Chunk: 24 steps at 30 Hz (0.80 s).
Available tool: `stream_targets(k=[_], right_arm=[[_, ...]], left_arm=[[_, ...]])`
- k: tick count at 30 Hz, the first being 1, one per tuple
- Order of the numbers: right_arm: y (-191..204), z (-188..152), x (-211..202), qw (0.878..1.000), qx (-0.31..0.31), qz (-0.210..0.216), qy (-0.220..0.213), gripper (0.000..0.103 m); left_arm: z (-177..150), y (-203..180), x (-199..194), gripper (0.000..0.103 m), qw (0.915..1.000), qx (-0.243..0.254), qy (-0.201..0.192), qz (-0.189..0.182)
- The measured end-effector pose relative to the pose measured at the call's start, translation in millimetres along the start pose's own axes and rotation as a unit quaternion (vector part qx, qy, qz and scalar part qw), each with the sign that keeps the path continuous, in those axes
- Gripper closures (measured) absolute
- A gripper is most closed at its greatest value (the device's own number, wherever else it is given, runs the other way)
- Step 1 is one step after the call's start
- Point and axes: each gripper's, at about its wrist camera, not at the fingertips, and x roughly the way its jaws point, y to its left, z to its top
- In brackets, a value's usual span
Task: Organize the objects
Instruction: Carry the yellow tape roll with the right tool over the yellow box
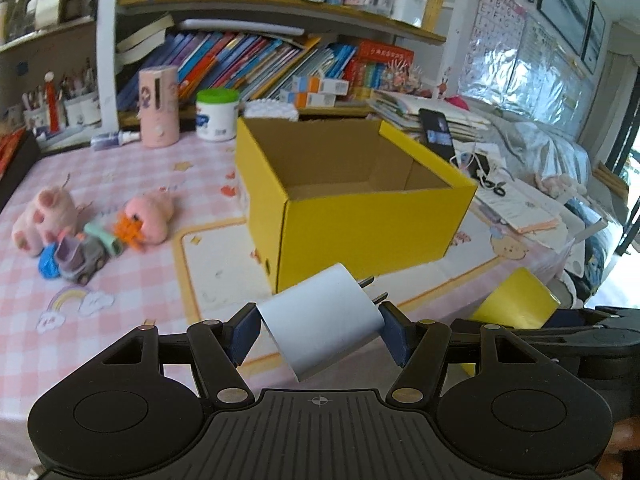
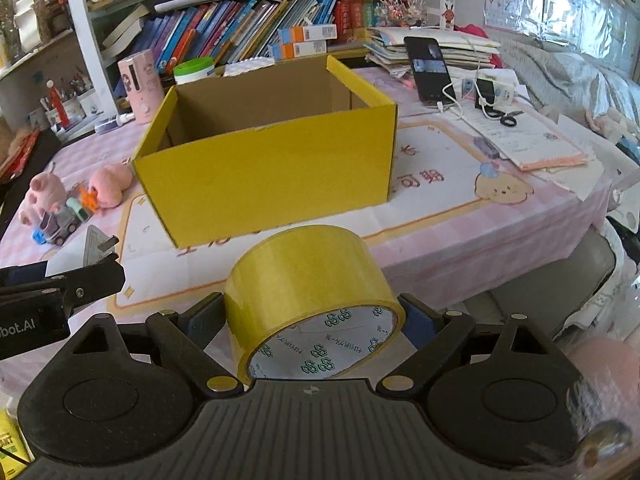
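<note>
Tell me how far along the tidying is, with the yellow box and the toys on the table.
Nothing looks packed yet: the visible part of the open yellow cardboard box is bare. In hand: the left tool grips a white plug-in charger, and the right tool grips a roll of yellow packing tape. Left: two pink plush toys and small toy vehicles lie on the pink checked tablecloth.

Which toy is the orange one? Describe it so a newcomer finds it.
Start at the open yellow box on the pink checked tablecloth. Left of it lies a small toy heap flanked by two pink plush toys. The orange toy rests against the nearer plush, the only spiky bright orange piece.
</note>
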Motion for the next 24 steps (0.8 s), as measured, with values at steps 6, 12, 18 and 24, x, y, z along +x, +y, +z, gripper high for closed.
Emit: stream_targets(k=[6,12,18,24], right_arm=[[-8,26,6,1.0,-0.005,0.0,-0.025,0.012],[-8,51,17,0.999,-0.03,0.012,-0.039,0.012],[-9,71,28,0.998,-0.046,0.03,-0.041,0.012],[-15,90,32,0.997,-0.049,0.044,-0.051,0.012]], left_arm=[[23,-6,7,0.039,0.9995,0.006,-0.03,-0.001],[39,-10,16,0.039,0.9988,0.009,-0.049,0.003],[50,-12,25,0.039,0.9983,0.001,-0.057,0.011],[63,-17,29,0.039,0.9975,0.002,-0.068,0.022]])
